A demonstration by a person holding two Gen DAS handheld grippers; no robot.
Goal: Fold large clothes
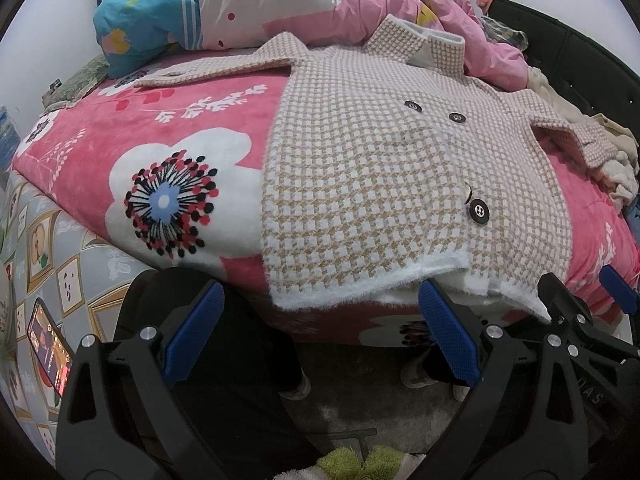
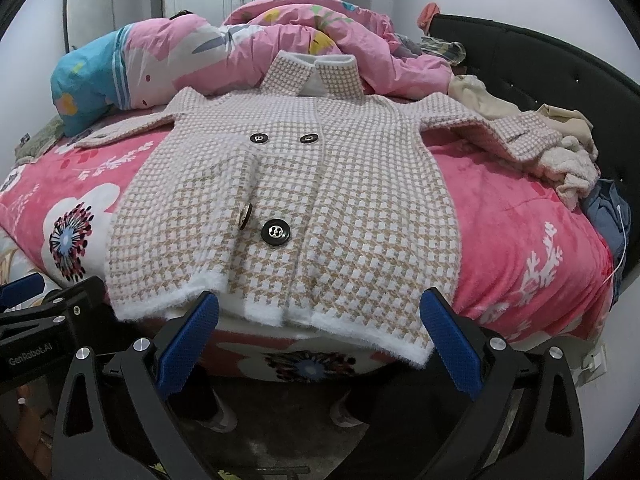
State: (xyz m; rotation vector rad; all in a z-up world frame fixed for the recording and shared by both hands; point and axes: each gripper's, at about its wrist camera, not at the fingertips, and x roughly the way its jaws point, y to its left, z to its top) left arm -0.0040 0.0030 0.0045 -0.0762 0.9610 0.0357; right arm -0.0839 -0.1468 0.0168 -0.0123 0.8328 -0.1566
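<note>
A beige-and-white houndstooth coat [image 1: 380, 168] [image 2: 304, 208] with black buttons lies flat, front up, on the pink flowered blanket [image 1: 160, 128] [image 2: 512, 216]. Its sleeves spread to both sides and its fluffy white hem hangs at the bed's near edge. My left gripper [image 1: 320, 312] is open just below the hem's left part, holding nothing. My right gripper [image 2: 320, 316] is open below the hem's right part, also holding nothing. Each gripper shows at the edge of the other's view: the right gripper [image 1: 580, 300] and the left gripper [image 2: 44, 300].
A rumpled pink and blue duvet [image 1: 280, 4] [image 2: 240, 44] is heaped behind the coat's collar. Cream and blue clothes [image 2: 568, 160] pile at the right by a black headboard [image 2: 560, 60]. A lit phone [image 1: 50, 344] lies at the left. A person's shoes [image 2: 348, 412] stand on the grey floor below.
</note>
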